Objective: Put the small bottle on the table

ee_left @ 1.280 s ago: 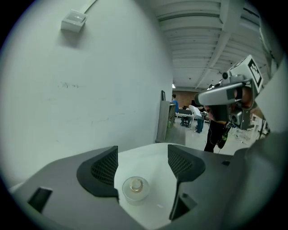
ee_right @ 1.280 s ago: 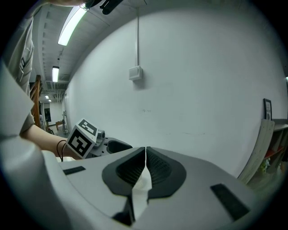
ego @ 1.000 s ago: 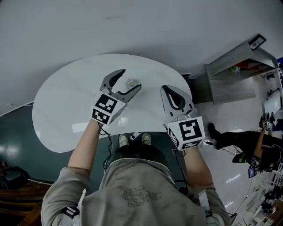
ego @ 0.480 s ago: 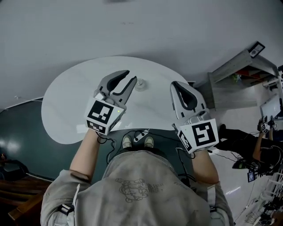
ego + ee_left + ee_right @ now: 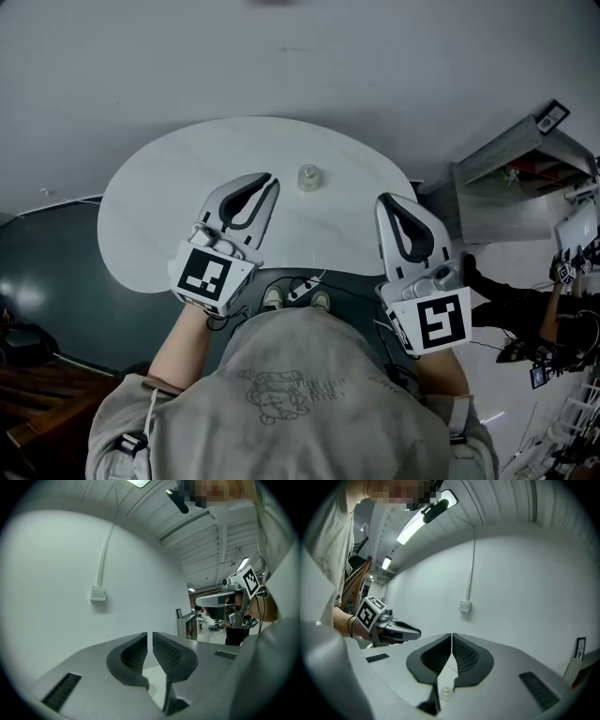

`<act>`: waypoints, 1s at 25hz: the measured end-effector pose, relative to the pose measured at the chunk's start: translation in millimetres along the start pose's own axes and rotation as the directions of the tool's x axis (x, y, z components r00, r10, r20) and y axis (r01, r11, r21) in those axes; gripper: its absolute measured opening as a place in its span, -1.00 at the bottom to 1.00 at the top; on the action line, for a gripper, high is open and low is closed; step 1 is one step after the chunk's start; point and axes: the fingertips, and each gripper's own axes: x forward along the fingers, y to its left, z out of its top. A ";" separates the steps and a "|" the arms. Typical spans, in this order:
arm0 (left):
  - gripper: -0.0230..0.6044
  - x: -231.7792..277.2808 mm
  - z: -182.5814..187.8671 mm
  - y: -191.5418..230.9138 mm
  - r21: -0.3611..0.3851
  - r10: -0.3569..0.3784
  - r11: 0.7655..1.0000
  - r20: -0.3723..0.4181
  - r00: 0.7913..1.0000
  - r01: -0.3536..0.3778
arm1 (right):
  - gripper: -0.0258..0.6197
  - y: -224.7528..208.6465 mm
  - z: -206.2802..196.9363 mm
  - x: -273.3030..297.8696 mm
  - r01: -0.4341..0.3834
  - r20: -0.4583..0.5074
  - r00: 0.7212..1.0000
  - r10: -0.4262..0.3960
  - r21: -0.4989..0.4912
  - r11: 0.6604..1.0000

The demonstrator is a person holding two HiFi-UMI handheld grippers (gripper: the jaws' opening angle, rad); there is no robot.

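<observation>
My left tongs (image 5: 269, 181) hang over the white counter (image 5: 141, 216). Their jaws have just been closing and stand nearly together, with nothing between them. The bottle (image 5: 308, 176) stands upright on the counter, near the tips but apart from them. My right tongs (image 5: 388, 200) hang over the counter's right end, jaws together and empty. My 2 shoes (image 5: 272, 298) show below the counter's near edge, on the dark floor (image 5: 56, 281).

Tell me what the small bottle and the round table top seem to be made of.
The small bottle looks like clear glass or plastic: the white beneath shows through it. The table top looks smooth and white with a soft sheen, maybe laminate or painted board.
</observation>
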 end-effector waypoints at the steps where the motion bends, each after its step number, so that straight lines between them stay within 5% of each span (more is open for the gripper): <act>1: -0.78 -5.4 -2.9 -1.6 -0.011 0.005 1.000 -0.005 1.000 -0.005 | -0.83 4.6 -0.2 -1.7 -0.007 0.002 1.000 0.007 0.004 1.000; 8: -0.83 -13.4 -19.4 -8.0 -0.005 0.063 0.998 -0.034 0.997 -0.063 | -0.83 9.5 -16.5 -6.8 -0.039 0.000 0.999 0.039 0.073 0.997; 25: -0.87 -24.2 -18.8 -11.2 0.011 0.071 0.997 -0.065 0.995 -0.070 | -0.83 22.2 -33.8 -5.9 -0.063 -0.041 0.997 0.069 0.126 0.990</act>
